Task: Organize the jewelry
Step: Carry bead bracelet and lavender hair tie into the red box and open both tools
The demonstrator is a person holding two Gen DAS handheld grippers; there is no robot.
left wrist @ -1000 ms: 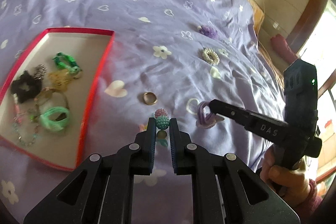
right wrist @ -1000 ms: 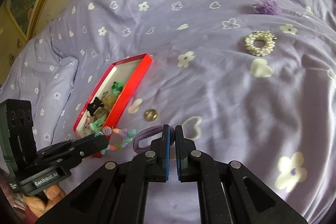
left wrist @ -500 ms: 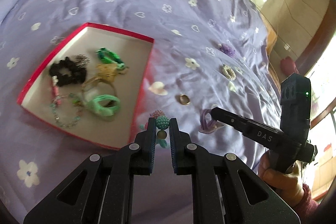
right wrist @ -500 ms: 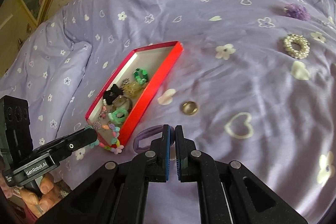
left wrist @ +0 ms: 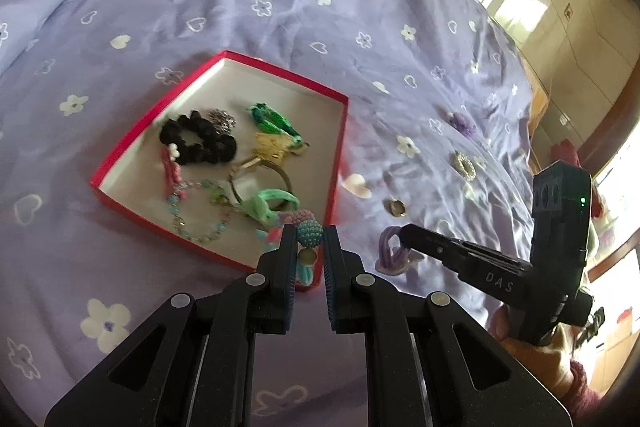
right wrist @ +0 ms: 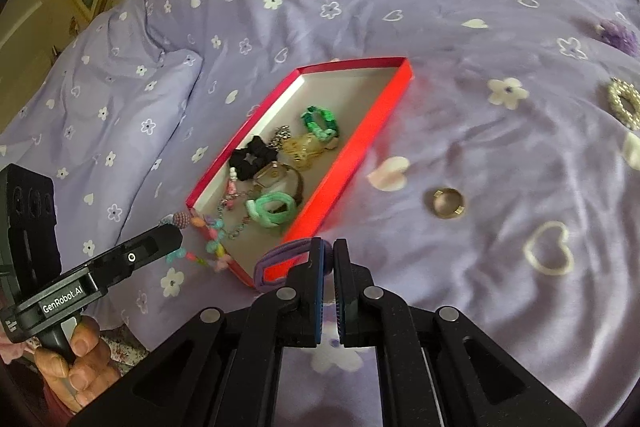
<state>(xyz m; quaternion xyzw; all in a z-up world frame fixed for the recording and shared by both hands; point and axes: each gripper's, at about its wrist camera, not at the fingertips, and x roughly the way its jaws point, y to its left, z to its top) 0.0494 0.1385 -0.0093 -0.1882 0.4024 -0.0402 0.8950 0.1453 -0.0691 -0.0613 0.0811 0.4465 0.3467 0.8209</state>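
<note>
A red box (left wrist: 338, 163) (right wrist: 352, 151) with a pale inside lies on the purple bedspread and holds several pieces: a black scrunchie (left wrist: 198, 139), green bands and a beaded chain. My left gripper (left wrist: 308, 237) is shut on a beaded bracelet (left wrist: 309, 227) of pink and teal balls, hanging over the box's near corner. In the right wrist view that left gripper (right wrist: 176, 233) shows at the box's near end, with the bracelet (right wrist: 208, 239) dangling from it. My right gripper (right wrist: 327, 259) is shut on a purple hair tie (right wrist: 276, 259) (left wrist: 390, 251) just outside the box's near right edge.
On the bedspread right of the box lie a gold ring (right wrist: 448, 203) (left wrist: 395, 207), a pearl ring-shaped piece (right wrist: 624, 103) (left wrist: 464, 165) and a purple fuzzy piece (right wrist: 618, 33) (left wrist: 460, 121). A pillow (right wrist: 100, 99) bulges at the left. A hand (right wrist: 76, 367) grips the left tool.
Both grippers have carried their pieces leftward over the bed toward the red box. The bracelet now hangs over the box's near corner, and the hair tie is beside its edge.
</note>
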